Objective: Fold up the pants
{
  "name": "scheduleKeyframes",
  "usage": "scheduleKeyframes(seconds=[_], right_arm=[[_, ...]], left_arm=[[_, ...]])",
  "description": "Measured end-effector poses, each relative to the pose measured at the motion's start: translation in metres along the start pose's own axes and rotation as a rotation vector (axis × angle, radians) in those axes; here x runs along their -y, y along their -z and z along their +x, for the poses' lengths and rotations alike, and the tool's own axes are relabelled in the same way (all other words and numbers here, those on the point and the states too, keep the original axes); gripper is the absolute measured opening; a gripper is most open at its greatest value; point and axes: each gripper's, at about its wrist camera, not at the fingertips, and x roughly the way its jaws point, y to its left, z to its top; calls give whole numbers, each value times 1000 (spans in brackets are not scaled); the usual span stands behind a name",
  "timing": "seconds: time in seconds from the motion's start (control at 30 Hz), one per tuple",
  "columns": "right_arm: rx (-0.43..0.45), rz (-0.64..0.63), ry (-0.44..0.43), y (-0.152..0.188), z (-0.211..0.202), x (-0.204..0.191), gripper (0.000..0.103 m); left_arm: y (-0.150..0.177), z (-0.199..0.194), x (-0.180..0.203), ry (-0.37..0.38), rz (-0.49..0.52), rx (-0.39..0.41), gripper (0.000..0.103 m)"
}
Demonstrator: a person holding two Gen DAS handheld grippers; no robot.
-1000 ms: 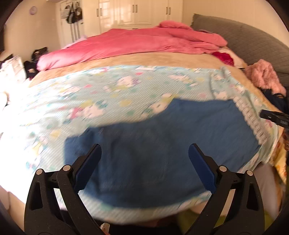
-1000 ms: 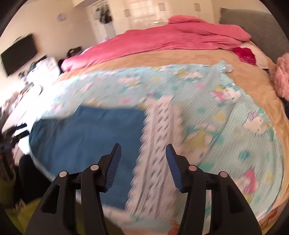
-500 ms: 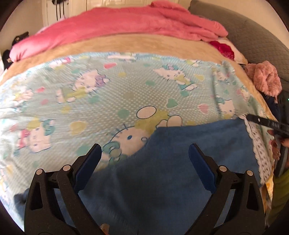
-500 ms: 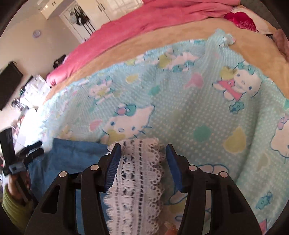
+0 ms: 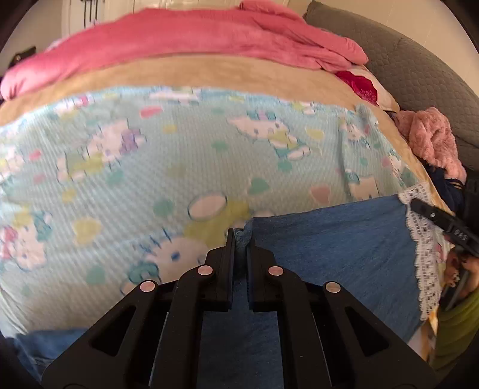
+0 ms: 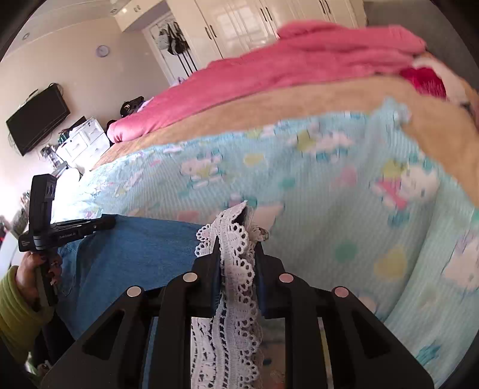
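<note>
Blue pants with a white lace hem lie flat on a light-blue cartoon-cat blanket on a bed. My left gripper is shut on the far corner of the blue cloth, which bunches between its pads. In the right wrist view my right gripper has its jaws closing on the lace hem, which is gathered between the pads. The blue cloth stretches to the left of it, toward the left gripper, held by a hand in a green sleeve. The right gripper also shows at the pants' right edge.
A pink duvet is heaped across the far side of the bed over a beige sheet. A grey headboard and a fluffy pink garment lie to the right. A wall TV and white wardrobes stand beyond.
Both grippers moved forward over the bed. The left jaws went from wide open to shut on the pants' corner. The right jaws narrowed onto the lace hem.
</note>
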Motion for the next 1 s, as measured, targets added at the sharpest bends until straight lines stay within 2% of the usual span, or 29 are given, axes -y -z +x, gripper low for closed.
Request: scheduleKeyframes(seconds=[0.1,0.27,0.37,0.4,0.43,0.47,0.5,0.57,0.63,0.73,0.8,0.93,1.0], right_arm=[[-9,-71,59,-11,9,-6,18],[-150,-114,169,-5,49,-2,20],[-161,-114,204,1,58,2,27],[-158,-109,214,1,58,3,30],[-156,-106,231,0,57,3,38],[-154,-99,255,-1,53,2,43],[-139,-95,271,-3,46,1,44],[-87,-102,287,-5,26,-4,55],[-36,-109,286,-3,4,-11,60],[14,-122,263,4,-17,-25,70],[25,-151,245,14,-26,-40,70],[9,-250,251,38,-23,-77,71],[-22,-298,235,50,-12,-97,71]], left_arm=[[-5,8,5,-35,15,-3,1],[0,33,-6,-76,-16,-34,3],[5,35,-11,-77,-15,-16,12],[6,33,-11,-89,-5,-10,22],[8,30,-14,-106,3,0,34],[9,26,-19,-113,-4,1,39],[11,21,-23,-108,-20,3,43],[16,-1,-36,-101,-59,46,49],[23,-23,-45,-180,-62,91,69],[37,-58,-60,-269,-74,144,85],[47,-76,-66,-311,-84,163,93],[73,-101,-63,-339,-86,171,93],[81,-99,-51,-349,-37,152,93]])
